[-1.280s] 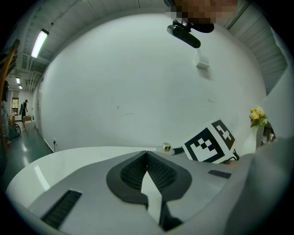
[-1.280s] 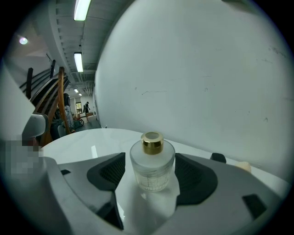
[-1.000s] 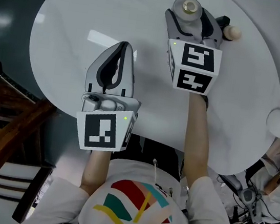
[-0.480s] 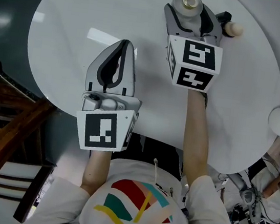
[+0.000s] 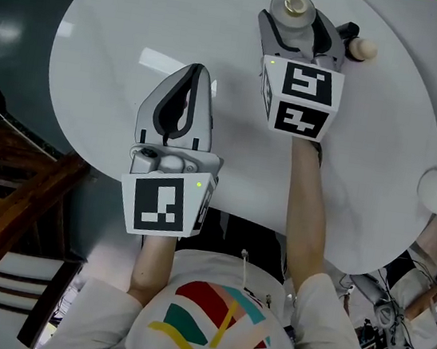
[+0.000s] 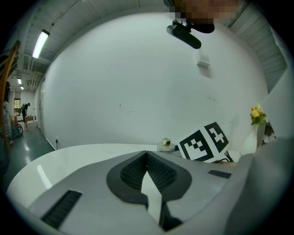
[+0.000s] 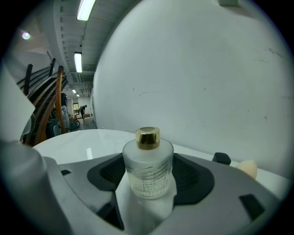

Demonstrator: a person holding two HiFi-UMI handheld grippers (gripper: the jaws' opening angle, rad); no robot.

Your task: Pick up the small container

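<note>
Left of the small container (image 7: 148, 165) and well apart from it, we see the left gripper (image 5: 194, 69) over the glossy white round desk (image 5: 100, 40). Its ribbed dark jaws are pressed together with nothing between them. The right gripper (image 5: 297, 27) pinches the container between its ribbed dark pads (image 7: 112, 172). The container is an upright frosted glass cylinder with a gold metallic cap. Near the container's right side a smooth, rounded beige object (image 5: 364, 48) lies on the desk.
</note>
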